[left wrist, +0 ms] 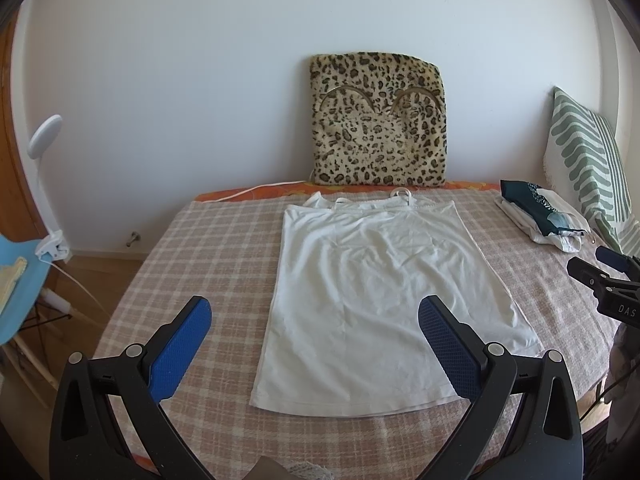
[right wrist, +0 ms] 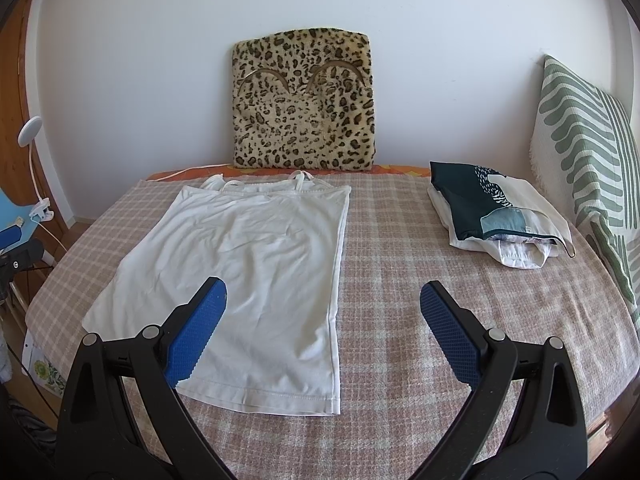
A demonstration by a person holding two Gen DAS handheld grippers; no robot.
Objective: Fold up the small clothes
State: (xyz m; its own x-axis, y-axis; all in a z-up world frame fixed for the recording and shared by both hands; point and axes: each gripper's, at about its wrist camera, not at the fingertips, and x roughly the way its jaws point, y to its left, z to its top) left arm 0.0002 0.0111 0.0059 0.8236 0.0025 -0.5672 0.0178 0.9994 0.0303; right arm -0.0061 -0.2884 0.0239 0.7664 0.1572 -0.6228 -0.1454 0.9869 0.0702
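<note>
Left gripper (left wrist: 315,314): blue pads spread wide apart, nothing between them, hovering over the hem end of the top.
Right gripper (right wrist: 323,306): jaws just as wide, empty, above the top's right edge and the bare blanket beside it.
White strappy top (right wrist: 248,280): laid flat on the checked blanket, hem nearest, thin straps at the far end, light wrinkles across the middle.
Checked blanket (right wrist: 400,280): pink and cream, covering the bed.
Folded pile (right wrist: 496,216): far right, well apart from the top, dark teal piece on top of white ones.
Striped pillow (right wrist: 588,160): green and white, propped just beyond the pile.
Leopard cushion (right wrist: 306,100): upright against the wall, behind the straps.
</note>
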